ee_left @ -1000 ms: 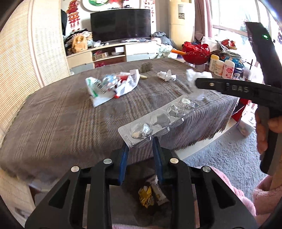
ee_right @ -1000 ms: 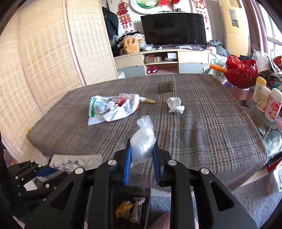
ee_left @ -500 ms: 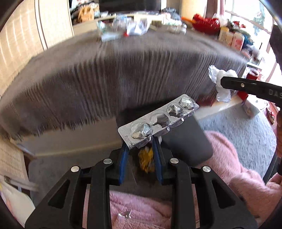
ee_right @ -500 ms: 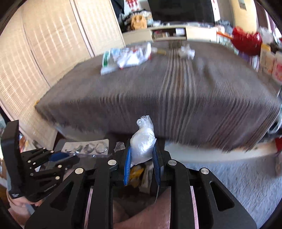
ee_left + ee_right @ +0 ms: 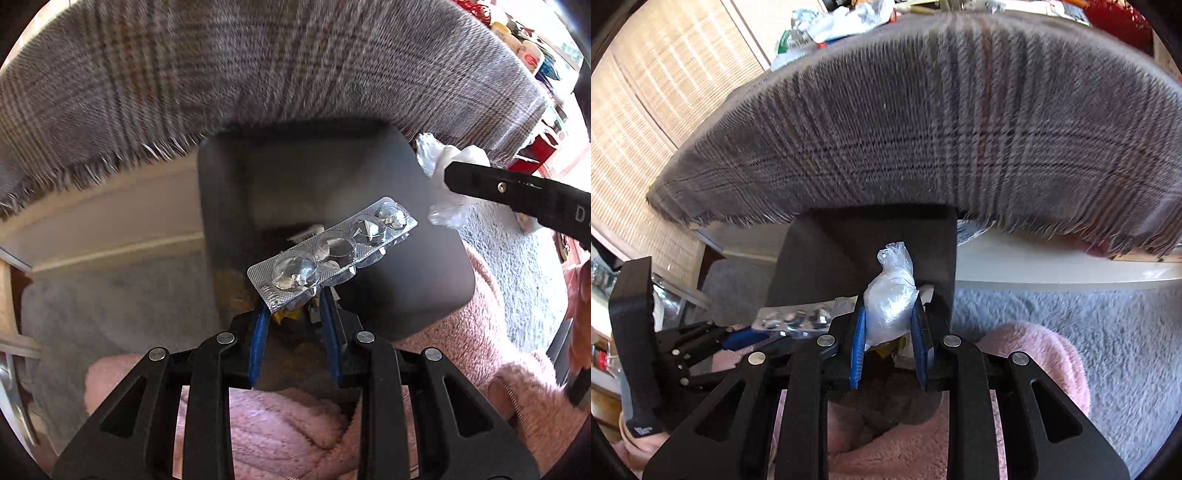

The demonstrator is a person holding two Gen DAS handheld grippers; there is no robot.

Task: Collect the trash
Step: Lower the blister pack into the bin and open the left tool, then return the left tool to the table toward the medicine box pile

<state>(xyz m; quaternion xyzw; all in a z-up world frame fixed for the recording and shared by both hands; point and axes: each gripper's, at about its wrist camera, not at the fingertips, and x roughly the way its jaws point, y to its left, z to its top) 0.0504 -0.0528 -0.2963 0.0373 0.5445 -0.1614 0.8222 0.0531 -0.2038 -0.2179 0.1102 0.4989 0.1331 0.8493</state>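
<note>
Plaid-covered desk (image 5: 960,129) w/ wrappers (image 5: 834,22) left on top; dark bin (image 5: 332,177) below. Left tongs (image 5: 295,302) pinched blister pack (image 5: 332,251), right tongs (image 5: 888,325) pinched plastic wad (image 5: 890,302); neither dropped yet.

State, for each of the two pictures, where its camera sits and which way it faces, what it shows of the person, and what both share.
Left wrist: on the left gripper, facing steeply down into the dark bin; holds a blister pack; pink sleeve below.
Right wrist: on the right gripper, facing down at the bin; holds a plastic wad; pink clothing below.
Shared: bin, plaid tablecloth, both held items, each other's gripper.
</note>
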